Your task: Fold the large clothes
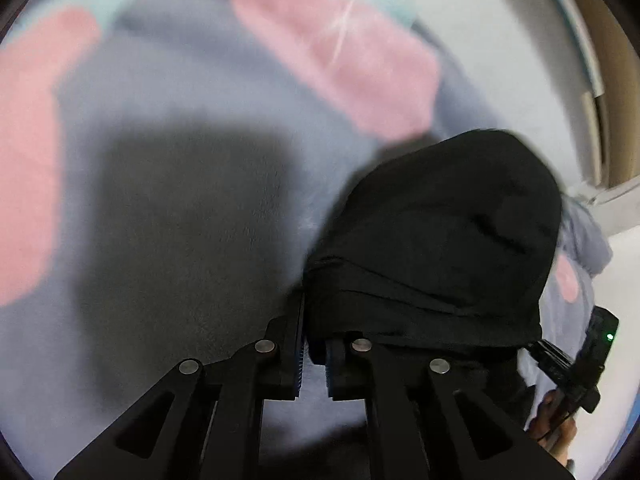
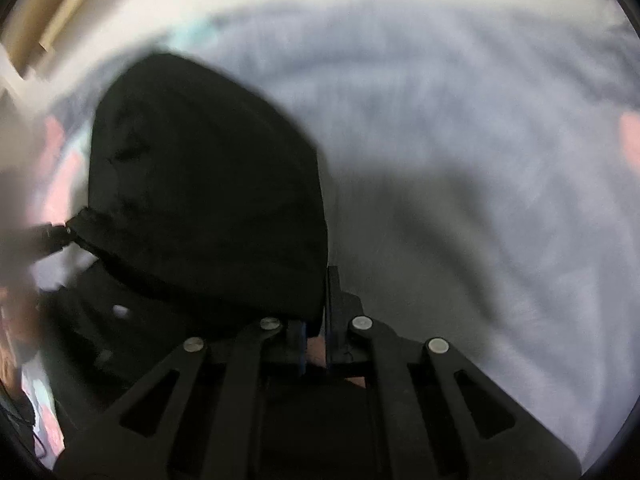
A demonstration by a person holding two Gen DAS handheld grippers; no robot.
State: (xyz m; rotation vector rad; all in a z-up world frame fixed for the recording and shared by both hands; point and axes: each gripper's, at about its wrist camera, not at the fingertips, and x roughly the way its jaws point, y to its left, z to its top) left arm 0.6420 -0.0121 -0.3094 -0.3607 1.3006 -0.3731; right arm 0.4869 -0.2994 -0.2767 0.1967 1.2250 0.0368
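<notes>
You have a grey fleece blanket (image 1: 168, 184) with pink patches (image 1: 340, 56) below, and tan wooden slats (image 2: 52, 20) at the edge

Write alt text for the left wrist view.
A black garment bunches at the closed fingers of the left gripper, above a blurred grey blanket with pink patches. The other gripper shows at the right edge, near a pale wall.

Both tools are matte black. The left gripper (image 1: 314, 364) has slotted linkage arms, round silver pivot pins (image 1: 265, 346) and blue ribbed pads. The right gripper (image 2: 316, 344) matches; seen from the left one, its body shows a green light (image 1: 609, 336).
</notes>
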